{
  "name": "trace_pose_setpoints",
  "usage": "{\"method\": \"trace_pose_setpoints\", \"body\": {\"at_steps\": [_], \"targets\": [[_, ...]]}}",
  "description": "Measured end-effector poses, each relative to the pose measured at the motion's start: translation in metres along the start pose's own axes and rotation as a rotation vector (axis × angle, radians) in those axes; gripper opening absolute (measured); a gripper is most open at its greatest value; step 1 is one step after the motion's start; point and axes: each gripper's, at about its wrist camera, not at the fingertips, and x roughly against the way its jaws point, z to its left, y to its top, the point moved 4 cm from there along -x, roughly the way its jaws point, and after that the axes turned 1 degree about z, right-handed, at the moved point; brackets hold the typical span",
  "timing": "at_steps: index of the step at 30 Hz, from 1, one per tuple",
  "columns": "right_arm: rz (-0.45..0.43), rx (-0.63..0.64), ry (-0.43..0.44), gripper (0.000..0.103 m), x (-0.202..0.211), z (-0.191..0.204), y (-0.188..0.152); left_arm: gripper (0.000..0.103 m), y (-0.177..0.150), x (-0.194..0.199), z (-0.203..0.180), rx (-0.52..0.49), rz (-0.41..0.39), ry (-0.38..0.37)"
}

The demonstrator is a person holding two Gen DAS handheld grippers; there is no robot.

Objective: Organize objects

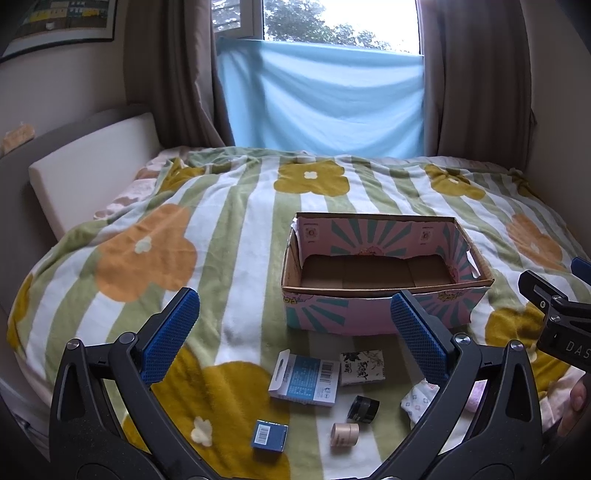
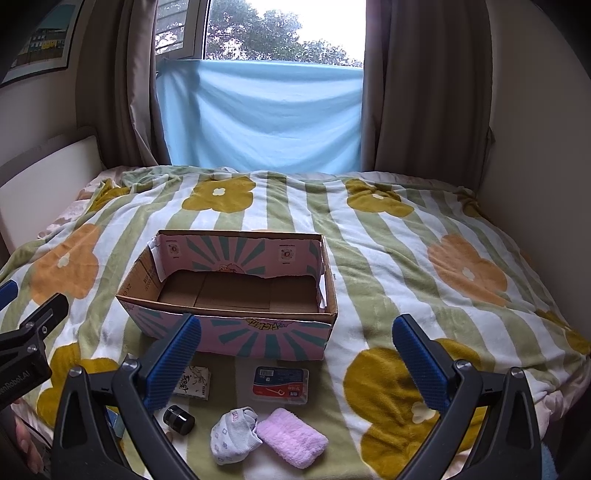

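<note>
Both grippers' jaws gape empty above small items strewn before the cardboard box (image 2: 229, 291) on the blanket (image 2: 406, 258).

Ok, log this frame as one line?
stage: before first pick | left gripper: open, empty | right gripper: open, empty | cardboard box: empty | pink towel, socks: on blanket

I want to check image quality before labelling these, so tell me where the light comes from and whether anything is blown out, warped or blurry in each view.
Left wrist: daylight from the window, sky blown out white; fisheye bends the curtains, corners are black; the box is sharp. Right wrist: same backlight over the blue cloth, bed edges bowed, the pink towel in focus.
</note>
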Motion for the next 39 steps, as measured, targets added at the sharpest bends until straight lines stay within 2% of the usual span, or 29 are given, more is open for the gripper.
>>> {"method": "trace_pose_setpoints", "body": {"at_steps": [23,39], "targets": [[0.002,-0.003,0.008,0.103,-0.0007,-0.0002,0.0022,0.103,-0.003,-0.0042,0.0003,-0.012,0.012,0.022],[-0.002,0.002,0.014,0.103,0.0014,-0.0009,0.0052,0.103,0.0,-0.0014,0.0009,0.002,0.007,0.011]]}}
